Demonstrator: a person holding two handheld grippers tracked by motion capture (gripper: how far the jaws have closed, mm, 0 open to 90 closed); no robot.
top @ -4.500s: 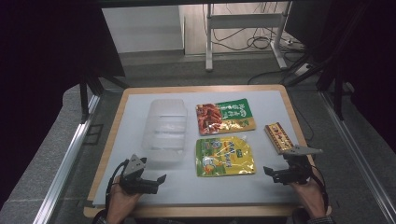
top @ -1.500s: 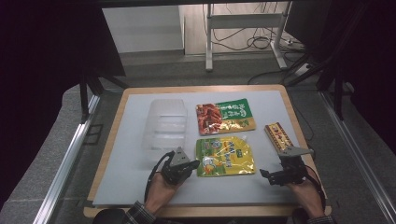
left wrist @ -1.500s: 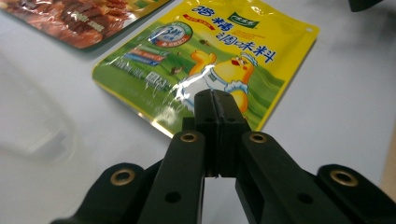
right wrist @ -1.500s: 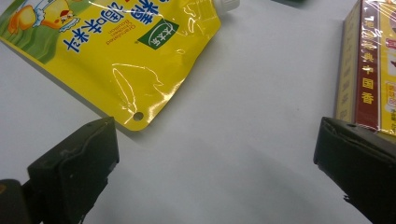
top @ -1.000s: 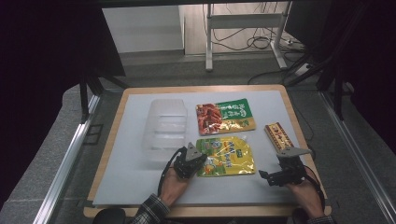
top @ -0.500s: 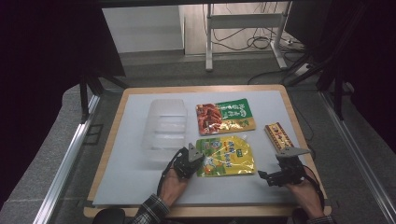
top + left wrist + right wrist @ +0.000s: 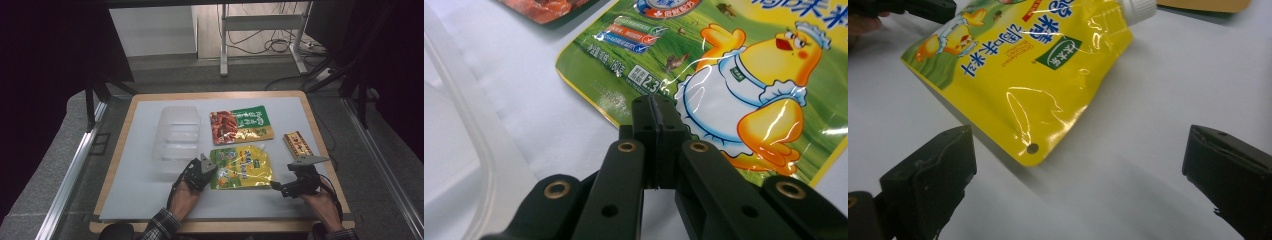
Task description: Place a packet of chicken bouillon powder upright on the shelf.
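lying flat on a white table (image 7: 140, 200), a yellow and green spouted pouch (image 7: 242, 166) printed with a cartoon chicken sits between two hand-held grippers. the left gripper (image 7: 655, 117) has its two black jaws pressed fully together, tips resting over the pouch's green lower edge, just beside the chicken's white apron; whether a bit of the pouch's edge is pinched between them cannot be told. in the high view, the left gripper (image 7: 205, 169) meets the pouch's near left corner, with the person's hand behind it. the right gripper (image 7: 1078, 170) has its jaws spread wide apart, one on each side of the pouch's yellow corner with the small punched hole. that corner lies just ahead of the gap between the jaws, not touching either, and the pouch's white screw cap (image 7: 1135, 9) points away from them. in the high view, the right gripper (image 7: 278, 186) hovers just off the pouch's near right corner. beyond the left jaws are a clear plastic container (image 7: 177, 135) and a red and green food pouch (image 7: 241, 125).
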